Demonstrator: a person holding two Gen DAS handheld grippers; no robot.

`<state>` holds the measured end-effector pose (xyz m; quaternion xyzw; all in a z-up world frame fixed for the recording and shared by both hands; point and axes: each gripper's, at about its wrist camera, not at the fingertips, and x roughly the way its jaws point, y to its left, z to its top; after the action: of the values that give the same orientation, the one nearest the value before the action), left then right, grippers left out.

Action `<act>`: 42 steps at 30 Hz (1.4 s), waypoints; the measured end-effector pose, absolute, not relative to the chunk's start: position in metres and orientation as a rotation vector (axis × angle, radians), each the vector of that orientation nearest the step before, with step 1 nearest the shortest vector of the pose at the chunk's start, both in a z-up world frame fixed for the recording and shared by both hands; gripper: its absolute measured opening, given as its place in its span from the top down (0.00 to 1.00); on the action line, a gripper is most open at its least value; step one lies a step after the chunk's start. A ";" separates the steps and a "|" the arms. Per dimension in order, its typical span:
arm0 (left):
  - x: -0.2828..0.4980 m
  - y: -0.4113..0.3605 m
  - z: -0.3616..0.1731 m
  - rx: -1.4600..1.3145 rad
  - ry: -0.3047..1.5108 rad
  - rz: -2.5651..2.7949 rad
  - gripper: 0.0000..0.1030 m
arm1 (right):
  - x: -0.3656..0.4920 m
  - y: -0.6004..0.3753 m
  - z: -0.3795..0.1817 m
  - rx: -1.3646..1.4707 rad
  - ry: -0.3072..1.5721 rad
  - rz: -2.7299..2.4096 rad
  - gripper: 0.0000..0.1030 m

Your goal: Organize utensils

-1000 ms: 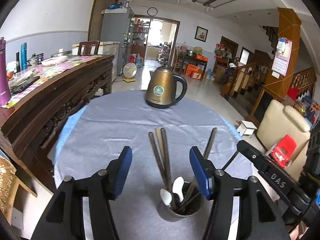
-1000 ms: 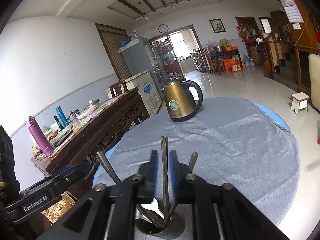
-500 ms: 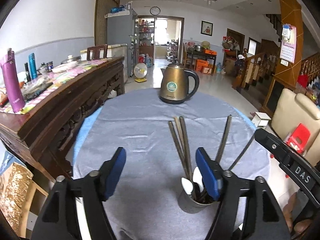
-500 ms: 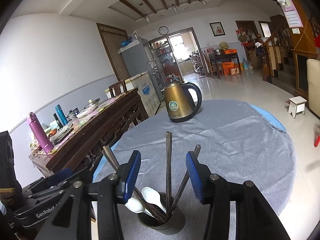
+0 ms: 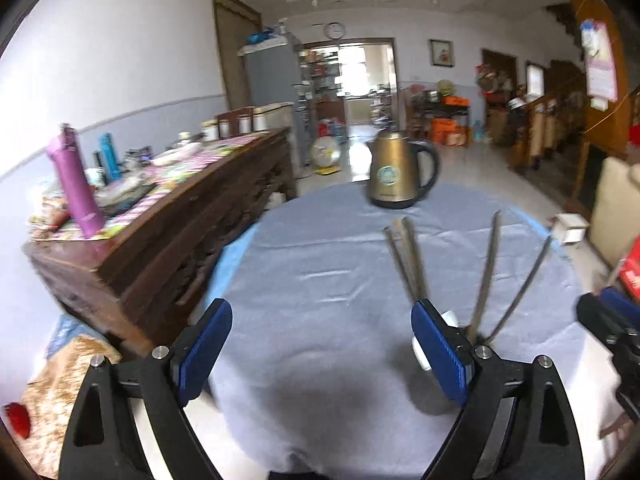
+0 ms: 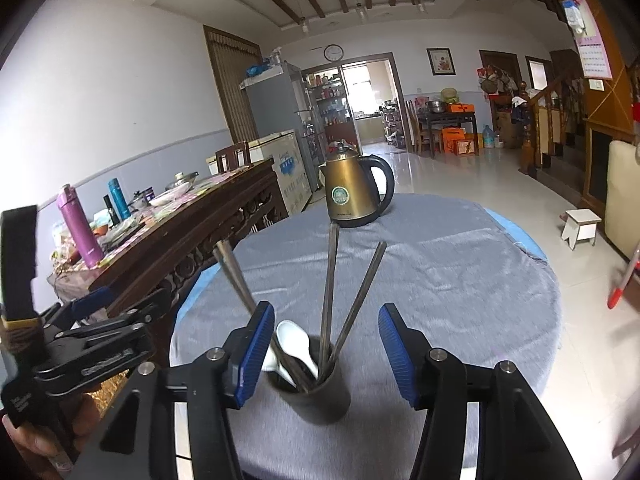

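Landmark: dark cylindrical utensil cup (image 6: 320, 396), stood upright on the round table covered with grey cloth (image 6: 440, 280), at the near side of it.

Held in the cup: long dark chopsticks (image 6: 329, 300) fanned outward, plus white ceramic spoons (image 6: 294, 340) leaned at the cup's left rim. All utensils seen are in the cup.

Right gripper (image 6: 326, 354): blue-padded jaws are opening, spread about half wide, one on each side of the cup's top. Cup and chopsticks are framed between the jaws; pads are not pressed on anything. Nothing is held.

Left gripper (image 5: 322, 354): jaws are opening, spread wide, only bare grey cloth between them. Nothing is held. The cup is hidden behind its right finger (image 5: 440, 352); chopsticks (image 5: 486, 272) are seen rising past that finger, a bit of white spoon beside it.

Gold metal electric kettle with black handle (image 6: 352, 192) is placed beyond the cup, at the table's far edge. Carved dark wooden sideboard (image 6: 192, 236) is set left of the cup, a purple flask (image 6: 78, 228) stood on it.
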<state>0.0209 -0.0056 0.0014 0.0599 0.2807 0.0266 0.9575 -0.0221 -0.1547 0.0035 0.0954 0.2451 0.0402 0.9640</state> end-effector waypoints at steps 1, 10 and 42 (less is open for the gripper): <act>0.017 -0.007 0.000 0.137 0.569 0.064 0.11 | -0.027 -0.154 0.004 0.190 0.496 0.080 0.43; -0.007 -0.005 0.004 0.157 0.590 0.072 0.11 | -0.052 -0.160 0.004 0.206 0.505 0.043 0.40; -0.019 -0.005 0.003 0.128 0.585 0.017 0.11 | -0.053 -0.131 -0.005 0.167 0.568 -0.018 0.37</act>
<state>-0.0187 -0.0052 0.0034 0.0632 0.2882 0.0082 0.9555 -0.0527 -0.1305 -0.0051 0.0821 0.2797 -0.0087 0.9565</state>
